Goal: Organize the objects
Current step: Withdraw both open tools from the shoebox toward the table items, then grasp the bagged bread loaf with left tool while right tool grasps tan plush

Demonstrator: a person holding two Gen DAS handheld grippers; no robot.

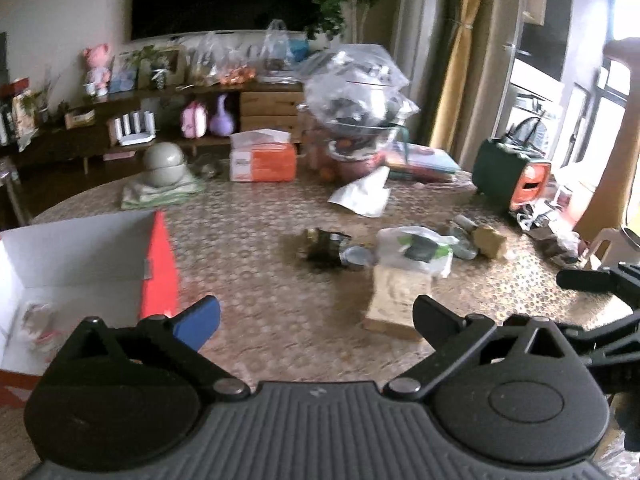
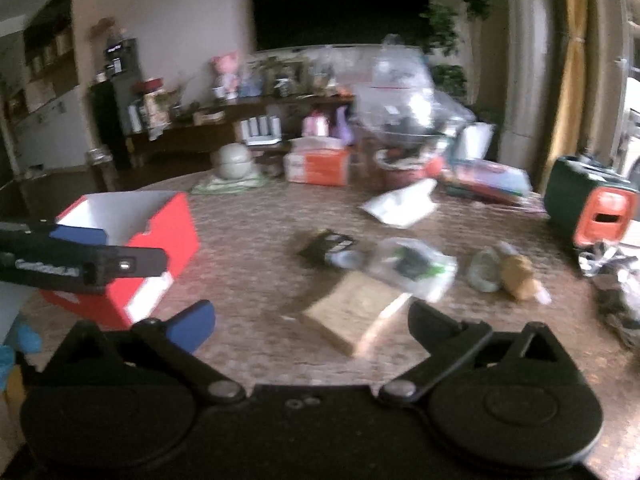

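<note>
Between pickups: left gripper (image 1: 316,320) and right gripper (image 2: 310,322) spread wide, empty, above table (image 1: 260,232). Flat tan packet (image 2: 352,316) right of red box (image 2: 160,240). Next, probably: close on packet, carry to box.

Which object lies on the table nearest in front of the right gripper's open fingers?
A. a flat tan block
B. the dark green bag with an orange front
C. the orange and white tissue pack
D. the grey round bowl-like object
A: in the right wrist view the flat tan block lies just beyond the right gripper, whose jaws stand open and empty, while the other three things sit far back on the table.
</note>
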